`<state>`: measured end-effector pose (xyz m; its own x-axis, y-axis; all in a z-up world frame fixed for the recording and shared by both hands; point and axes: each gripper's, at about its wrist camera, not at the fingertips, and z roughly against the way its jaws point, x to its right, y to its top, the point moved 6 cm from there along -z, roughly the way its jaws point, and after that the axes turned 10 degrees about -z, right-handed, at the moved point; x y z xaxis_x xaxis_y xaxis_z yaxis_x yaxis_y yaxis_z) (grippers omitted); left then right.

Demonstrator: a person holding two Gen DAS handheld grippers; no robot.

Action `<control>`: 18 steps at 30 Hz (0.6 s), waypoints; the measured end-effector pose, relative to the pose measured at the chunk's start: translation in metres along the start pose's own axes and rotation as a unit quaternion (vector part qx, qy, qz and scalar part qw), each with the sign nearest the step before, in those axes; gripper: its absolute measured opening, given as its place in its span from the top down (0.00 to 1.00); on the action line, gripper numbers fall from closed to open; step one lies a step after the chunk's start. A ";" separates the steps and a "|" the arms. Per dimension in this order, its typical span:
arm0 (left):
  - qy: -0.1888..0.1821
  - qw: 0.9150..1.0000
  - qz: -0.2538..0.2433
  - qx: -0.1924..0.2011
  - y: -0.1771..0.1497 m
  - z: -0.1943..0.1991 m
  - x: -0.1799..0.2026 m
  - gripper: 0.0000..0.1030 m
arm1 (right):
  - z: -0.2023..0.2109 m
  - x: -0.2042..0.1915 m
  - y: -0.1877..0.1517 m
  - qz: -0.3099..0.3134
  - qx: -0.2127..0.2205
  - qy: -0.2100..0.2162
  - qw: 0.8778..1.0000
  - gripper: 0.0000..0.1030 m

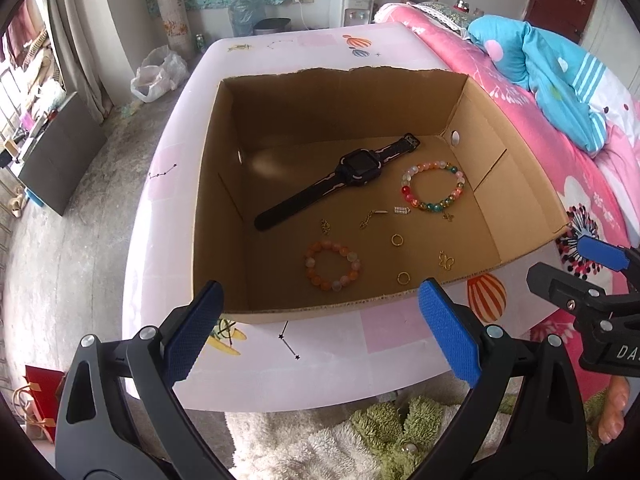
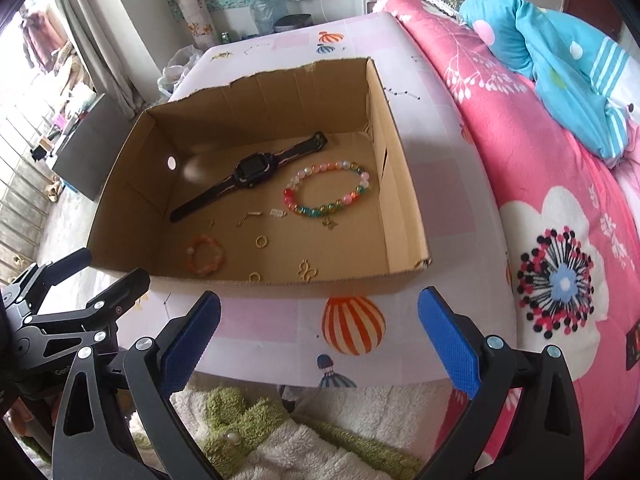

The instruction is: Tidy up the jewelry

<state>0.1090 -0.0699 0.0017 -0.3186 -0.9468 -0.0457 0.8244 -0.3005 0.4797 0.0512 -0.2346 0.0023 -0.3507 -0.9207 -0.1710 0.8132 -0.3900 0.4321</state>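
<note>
Bedroom, pink quilted bed (image 2: 520, 184), pale patterned tabletop (image 1: 320, 344) at its side bearing an open cardboard box (image 1: 224, 184).

Inside the box, largest first: black watch (image 1: 352, 168) stretched from seven to one o'clock across the floor's middle; multicoloured bead bracelet (image 1: 434, 186) at three o'clock of it, just beside; orange bead bracelet (image 1: 332, 266) at six o'clock, near the front wall; gold rings (image 1: 397, 239), a butterfly charm (image 1: 445, 261) and small pendants scattered between, apart from one another. Left gripper (image 1: 320, 332) and right gripper (image 2: 320, 336) both spread wide, grasping nothing, hanging outside the front wall. Probably the start: nothing sorted yet. Best to descend over the wall, straddle a bracelet's beads rather than its hollow, pinch gently; tiny rings likely slippery, needing fingertip-precise closure against the cardboard.
</note>
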 end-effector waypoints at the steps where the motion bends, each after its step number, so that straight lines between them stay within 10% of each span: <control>1: -0.001 1.000 0.001 0.000 0.000 0.001 0.000 0.08 | 0.001 0.000 -0.001 -0.001 0.000 0.001 1.000 0.07; 18: -0.002 0.998 0.064 -0.025 -0.015 -0.004 -0.013 0.08 | -0.009 0.004 -0.009 -0.020 -0.012 0.003 1.000 0.07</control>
<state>0.1024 -0.0531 -0.0087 -0.2111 -0.9773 0.0158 0.8809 -0.1832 0.4364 0.0472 -0.2350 -0.0104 -0.3810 -0.9040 -0.1938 0.8094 -0.4274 0.4028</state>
